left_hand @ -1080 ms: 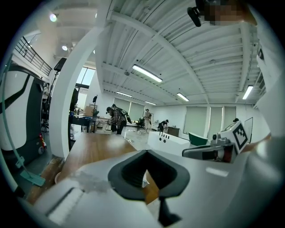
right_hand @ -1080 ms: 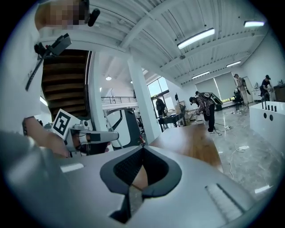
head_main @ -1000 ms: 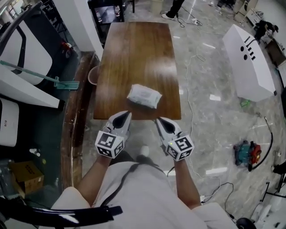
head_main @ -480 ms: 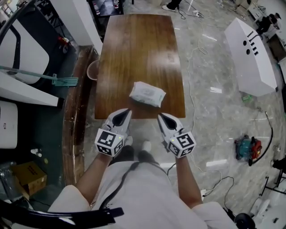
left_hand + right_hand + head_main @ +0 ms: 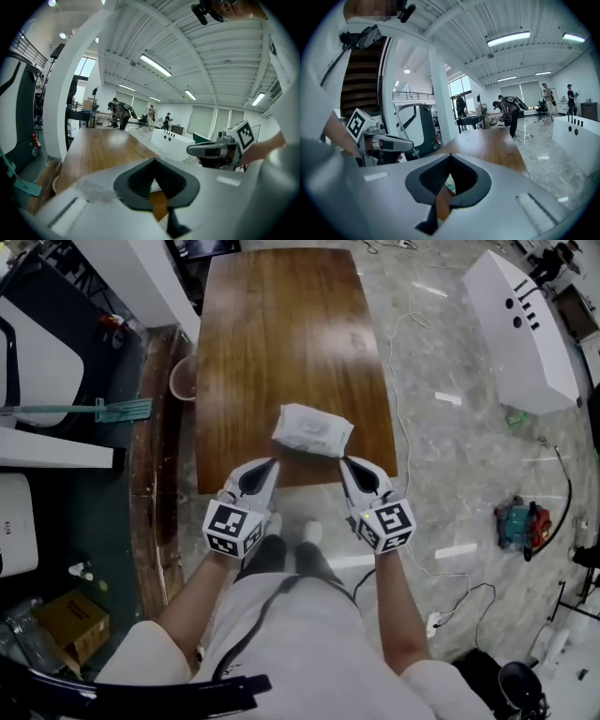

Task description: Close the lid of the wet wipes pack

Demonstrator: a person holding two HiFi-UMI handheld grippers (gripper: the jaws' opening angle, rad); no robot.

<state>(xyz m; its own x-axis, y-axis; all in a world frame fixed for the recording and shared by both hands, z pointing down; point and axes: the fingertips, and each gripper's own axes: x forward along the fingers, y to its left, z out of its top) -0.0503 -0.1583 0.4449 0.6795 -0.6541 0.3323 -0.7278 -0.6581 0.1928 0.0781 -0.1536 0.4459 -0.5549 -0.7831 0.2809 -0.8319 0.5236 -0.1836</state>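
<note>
Head view: both bare forearms reach forward side by side. The left tool point(image 5: 271, 464) and right tool point(image 5: 345, 463) point at the near edge of the wooden surface point(image 5: 281, 324). The wet wipes pack point(image 5: 312, 429) lies flat near that edge, just beyond the two tips and between them, touched by neither. Its print is too small to read. Each tool carries a marker cube point(image 5: 232, 529) with a black-and-white square pattern and no legible words. To the left of the surface lie a green mop point(image 5: 105, 411) and a cardboard box point(image 5: 67, 622). To the right stands a white cabinet point(image 5: 520, 329) with black dots, and a cable point(image 5: 405, 442) trails over the floor.

Left gripper view: the left tool's point(image 5: 153, 160) jaws meet at the tip with nothing gripped, and wood and a sliver of white pack show through the gap. The right tool point(image 5: 213, 150) shows level beside it. People point(image 5: 119, 112) stand far off.

Right gripper view: the right tool's point(image 5: 450, 156) jaws are likewise closed and empty. A corner of the pack point(image 5: 449, 184) is visible through the gap, and the left tool point(image 5: 391, 143) is alongside.
</note>
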